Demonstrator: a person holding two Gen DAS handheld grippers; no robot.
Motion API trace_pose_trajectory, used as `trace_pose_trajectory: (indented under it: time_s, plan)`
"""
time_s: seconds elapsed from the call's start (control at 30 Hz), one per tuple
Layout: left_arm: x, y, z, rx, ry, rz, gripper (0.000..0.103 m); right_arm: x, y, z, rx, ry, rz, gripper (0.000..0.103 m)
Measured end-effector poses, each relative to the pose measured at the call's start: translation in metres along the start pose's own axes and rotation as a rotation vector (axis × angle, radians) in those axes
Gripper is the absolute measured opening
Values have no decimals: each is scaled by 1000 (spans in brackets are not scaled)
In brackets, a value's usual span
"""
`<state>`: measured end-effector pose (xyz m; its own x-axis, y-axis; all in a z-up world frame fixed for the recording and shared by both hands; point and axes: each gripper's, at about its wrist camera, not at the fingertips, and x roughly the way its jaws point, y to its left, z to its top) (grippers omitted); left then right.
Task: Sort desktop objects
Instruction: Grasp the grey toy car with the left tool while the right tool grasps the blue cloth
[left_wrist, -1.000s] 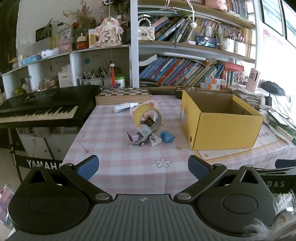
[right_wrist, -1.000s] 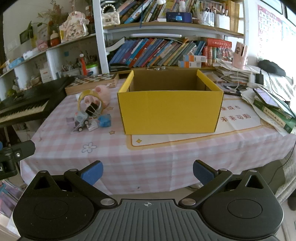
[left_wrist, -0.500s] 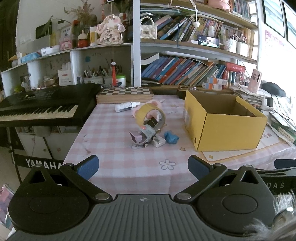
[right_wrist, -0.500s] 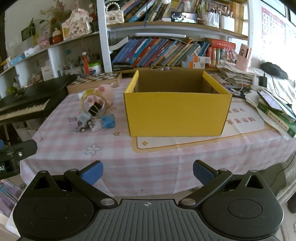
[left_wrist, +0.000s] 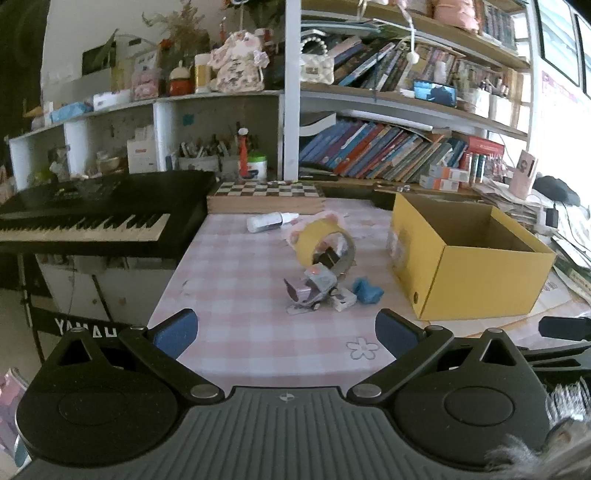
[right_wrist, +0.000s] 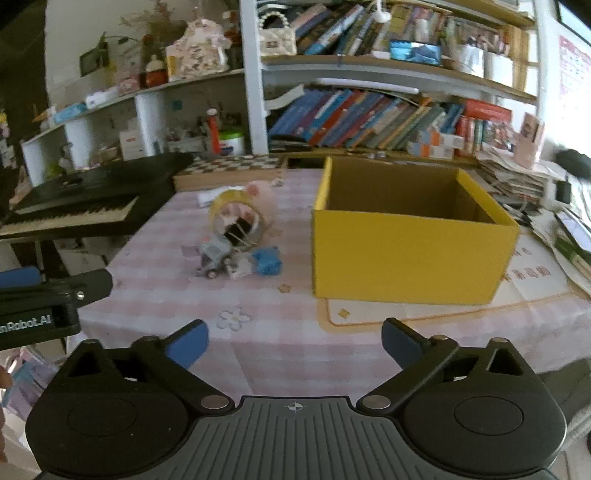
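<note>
One small heap of desktop objects lies on the pink checked tablecloth (left_wrist: 236, 280), left of the single yellow cardboard box (left_wrist: 469, 280) and apart from it. In the heap I count one roll of yellowish tape (left_wrist: 327, 242) standing on edge, one black binder clip (left_wrist: 327, 257) inside its ring, one pink pig figure (left_wrist: 332, 218) just behind it, one grey toy vehicle (left_wrist: 314, 286) in front, one small white block (left_wrist: 345, 299) touching the vehicle, and one blue lump (left_wrist: 365, 291) just right of that. One white bottle (left_wrist: 267, 222) lies on its side farther back, near one wooden chessboard case (left_wrist: 264, 195). The box is open at the top; what I can see of its inside is bare.

The left gripper (left_wrist: 286, 326) hangs over the near table edge, its two blue pads wide apart with nothing between them. The right gripper (right_wrist: 293, 341) is closing slightly, its two pads wide apart and empty, aimed between heap and box.

One black keyboard (left_wrist: 92, 214) stands left of the table; bookshelves (left_wrist: 388, 155) fill the wall behind.
</note>
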<state>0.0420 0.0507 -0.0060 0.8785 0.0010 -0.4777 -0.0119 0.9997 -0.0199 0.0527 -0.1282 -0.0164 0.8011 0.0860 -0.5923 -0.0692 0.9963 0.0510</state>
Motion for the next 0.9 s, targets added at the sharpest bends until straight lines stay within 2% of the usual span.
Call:
trace_pose_trajectory:
  time_s: [0.23,0.4,0.57,0.9]
  plan:
    - [14,16,3,-33,-1,-12,103,19,15,9,-55,27,45,72]
    - [30,18,7,-27,6,-9,103,37,20,15,-74,45,80,69]
    - [47,18,15,-17,17,-21,103,62,21,25,-67,58,99,61]
    - [81,17,31,-19,48,-2,103,108,19,49,-76,80,142,61]
